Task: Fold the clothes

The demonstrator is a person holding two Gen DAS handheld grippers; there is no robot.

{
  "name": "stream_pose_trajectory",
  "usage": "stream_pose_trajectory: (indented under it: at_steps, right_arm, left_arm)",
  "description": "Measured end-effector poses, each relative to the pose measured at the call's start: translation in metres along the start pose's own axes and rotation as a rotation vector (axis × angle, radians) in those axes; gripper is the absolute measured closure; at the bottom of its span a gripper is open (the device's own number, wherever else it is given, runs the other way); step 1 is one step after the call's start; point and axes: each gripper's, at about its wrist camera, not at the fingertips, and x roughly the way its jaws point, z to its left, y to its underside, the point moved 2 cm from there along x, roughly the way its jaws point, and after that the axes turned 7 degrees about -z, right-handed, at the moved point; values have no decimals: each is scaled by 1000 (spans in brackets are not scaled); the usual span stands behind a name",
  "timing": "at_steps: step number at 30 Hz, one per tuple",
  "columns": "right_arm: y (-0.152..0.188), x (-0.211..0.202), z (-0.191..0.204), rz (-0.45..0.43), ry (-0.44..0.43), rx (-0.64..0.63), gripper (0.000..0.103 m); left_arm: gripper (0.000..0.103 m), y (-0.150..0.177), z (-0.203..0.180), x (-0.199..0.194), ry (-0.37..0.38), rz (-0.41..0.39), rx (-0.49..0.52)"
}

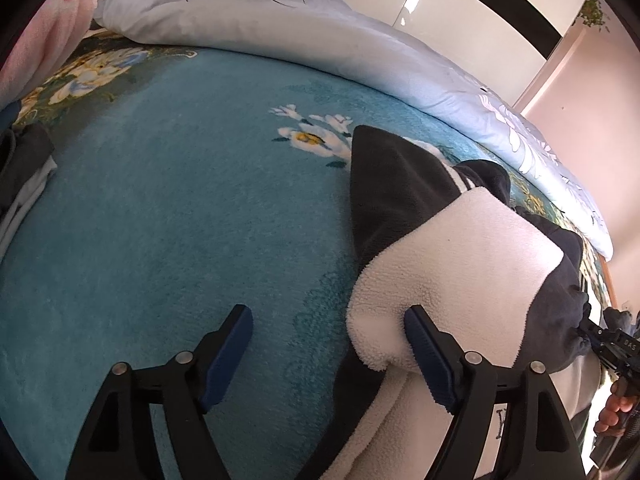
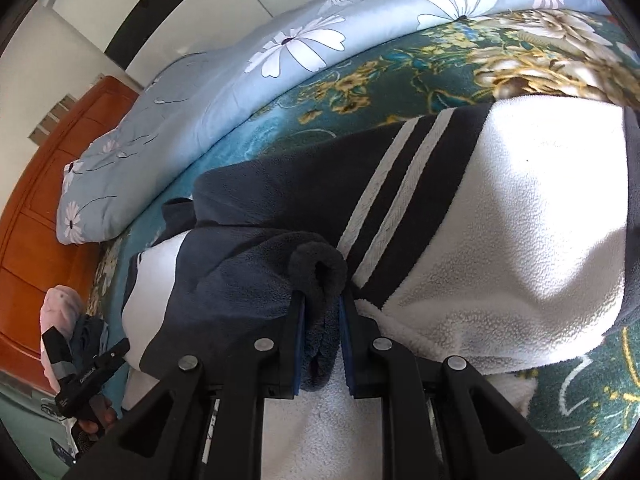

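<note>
Blue ribbed pads line the two black fingers of the left gripper, which stand wide apart in the left wrist view. Its right-hand finger presses against the rolled white edge of a fleece garment; the other finger hangs over bare blanket, so nothing is clamped between them. That garment is thick and nubbly, white on one panel and dark navy on the rest, with a pointed dark flap lying flat toward the middle of the bed. Beneath it spreads a plush teal blanket printed with white and yellow flowers. Along the far side runs a smooth pale blue quilt with large white daisies. At the left edge sits a small heap of dark and white cloth, and a fuzzy pink item lies above it. At the far right a hand grips the handle of the other tool.

From the right wrist view, the right gripper has its fingers drawn close together, pinching a rolled fold of the garment's dark navy fleece. Two white stripes cross the dark panel beside a broad, sunlit white section. An orange wooden headboard stands at the left, past the quilt's end. The left gripper appears low on the left, held in a hand.
</note>
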Motion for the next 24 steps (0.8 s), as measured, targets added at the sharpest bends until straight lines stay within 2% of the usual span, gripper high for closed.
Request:
stream_pose_trajectory:
  at_steps: [4,6,9,10,12,15,19,24]
  right_arm:
    - [0,-21,7,-17,-38,-38,82]
    - [-2,-42,4,-55,-32,-58,79]
    - [-10,-86,-20,-171,59,-37,75]
    - [-13,-100,-33,-215,122,-4,71]
    - [-17,-125,-62,-306,285,75,56]
    - [-14,-139,-97,-343,445,216,53]
    - [-12,-130,-120,-346,513,336,53]
    - [-28,-127,-139,-427,594,398,53]
  left_arm:
    - [23,-1,-7,-25,59,-63,23]
    - [23,0,-10,-40,83,-95,47]
    - [23,2,-16,-64,105,-157,82]
    - [23,2,-18,-69,112,-175,91]
    - [23,3,-25,-77,130,-200,103]
    - [23,4,-39,-78,166,-193,116]
    - [23,9,-60,-79,178,-176,181]
    - [23,15,-70,-81,162,-174,236]
